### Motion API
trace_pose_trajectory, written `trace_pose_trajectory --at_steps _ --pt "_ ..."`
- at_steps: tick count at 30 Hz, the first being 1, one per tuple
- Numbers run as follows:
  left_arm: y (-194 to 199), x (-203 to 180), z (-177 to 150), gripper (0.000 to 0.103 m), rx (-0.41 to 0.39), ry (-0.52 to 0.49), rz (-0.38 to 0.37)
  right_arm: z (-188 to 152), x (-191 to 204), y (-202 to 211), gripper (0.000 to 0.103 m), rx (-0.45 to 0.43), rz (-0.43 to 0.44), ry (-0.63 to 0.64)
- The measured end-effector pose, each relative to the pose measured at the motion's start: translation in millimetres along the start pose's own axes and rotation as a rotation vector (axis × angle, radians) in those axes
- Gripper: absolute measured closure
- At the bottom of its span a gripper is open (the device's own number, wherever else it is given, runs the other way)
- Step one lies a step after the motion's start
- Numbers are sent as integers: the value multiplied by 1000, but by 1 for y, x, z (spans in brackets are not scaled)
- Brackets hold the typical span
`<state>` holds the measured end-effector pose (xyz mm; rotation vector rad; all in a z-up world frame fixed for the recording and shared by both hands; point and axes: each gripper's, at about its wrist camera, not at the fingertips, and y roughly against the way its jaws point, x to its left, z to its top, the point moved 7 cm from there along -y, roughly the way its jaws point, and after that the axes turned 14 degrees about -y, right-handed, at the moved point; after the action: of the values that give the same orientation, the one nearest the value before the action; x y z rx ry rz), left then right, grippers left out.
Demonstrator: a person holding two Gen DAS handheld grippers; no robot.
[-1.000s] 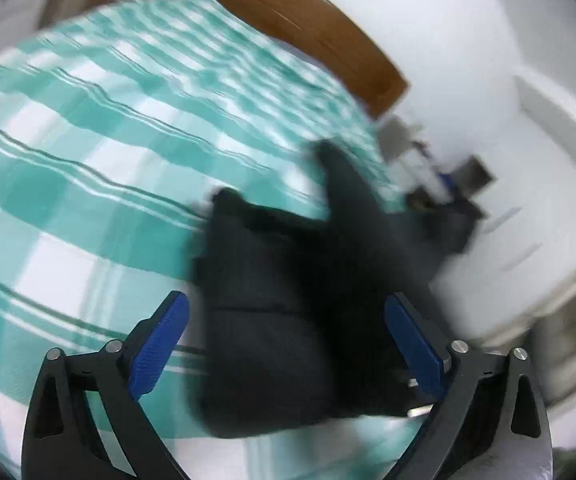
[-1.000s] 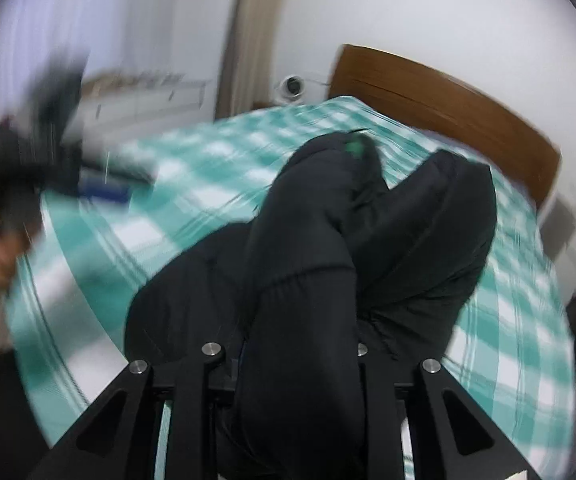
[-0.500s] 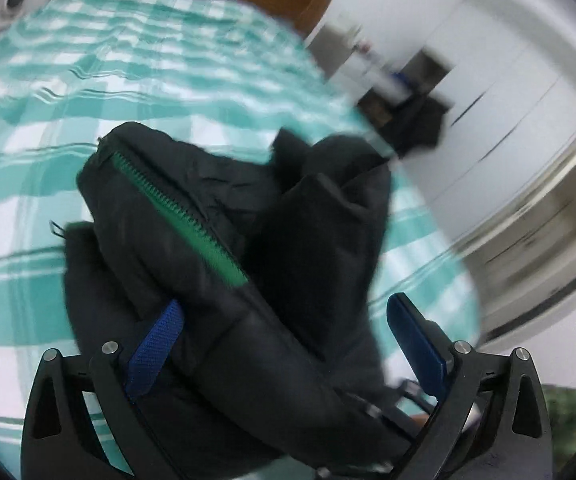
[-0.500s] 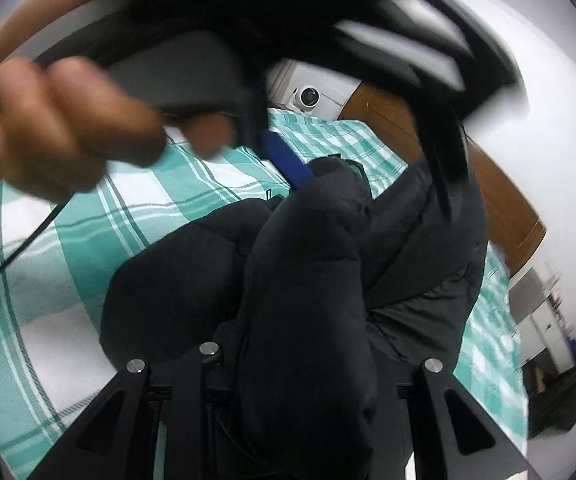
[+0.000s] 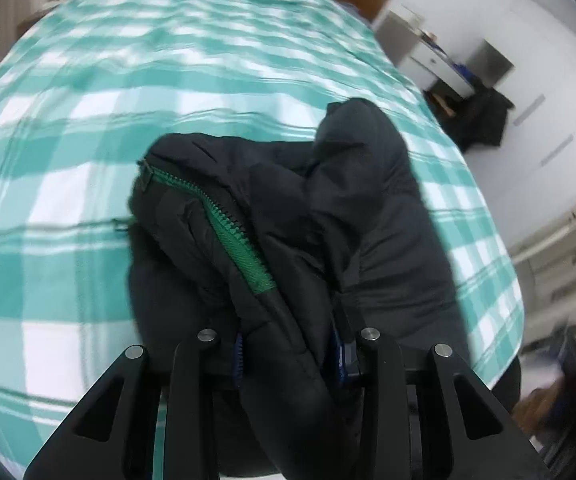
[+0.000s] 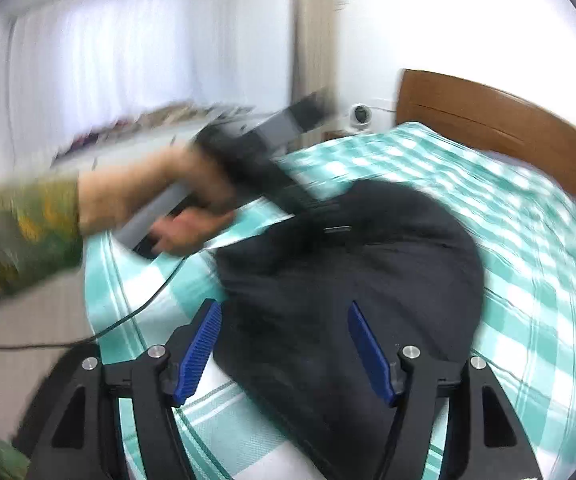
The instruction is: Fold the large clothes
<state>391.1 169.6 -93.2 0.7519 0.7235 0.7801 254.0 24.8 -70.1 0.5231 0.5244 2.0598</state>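
Observation:
A black padded jacket (image 5: 288,248) with a green zipper (image 5: 240,240) lies bunched on a bed with a green and white checked cover (image 5: 88,120). My left gripper (image 5: 289,354) is shut on a fold of the jacket beside the zipper. In the right wrist view the jacket (image 6: 347,264) spreads over the bed (image 6: 527,240). My right gripper (image 6: 288,348) is open, its blue pads (image 6: 198,344) either side of the jacket's near edge. The person's hand holds the left gripper (image 6: 248,168) at the jacket's far left edge.
A wooden headboard (image 6: 507,120) stands at the far end of the bed. A small white camera (image 6: 361,114) sits beside it. A desk with a dark chair (image 5: 479,116) stands past the bed's right side. A cable (image 6: 88,336) trails off the bed's left edge.
My left gripper has closed on the jacket beside the zipper. My right gripper has let go of the jacket and opened. The jacket has dropped flatter onto the bed.

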Motion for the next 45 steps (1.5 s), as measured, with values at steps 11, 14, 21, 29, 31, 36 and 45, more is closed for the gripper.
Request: trace_pose_trajectory --at_steps 11,14,21,29,31,36,45 --pt "-9 60 -49 66 -27 178 -28 -26 -25 -113 34 194 -39 -11" --pt "-22 65 -55 64 -26 204 -68 -43 -39 -130 34 269 -19 -91" --pt "-40 61 -58 61 -40 229 -90 -66 -56 -144 34 362 -32 -123" --pt "-37 60 -62 61 -43 215 -58 38 -35 -138 34 366 -57 -81" --pt "-38 60 -61 61 -42 210 -54 69 -37 -157 34 324 -69 -113" --pt "-38 58 -62 61 -30 191 -29 66 -43 -251 34 455 -153 -112" --pt "-53 64 -58 60 7 208 -17 38 -56 -293 33 541 -274 -62"
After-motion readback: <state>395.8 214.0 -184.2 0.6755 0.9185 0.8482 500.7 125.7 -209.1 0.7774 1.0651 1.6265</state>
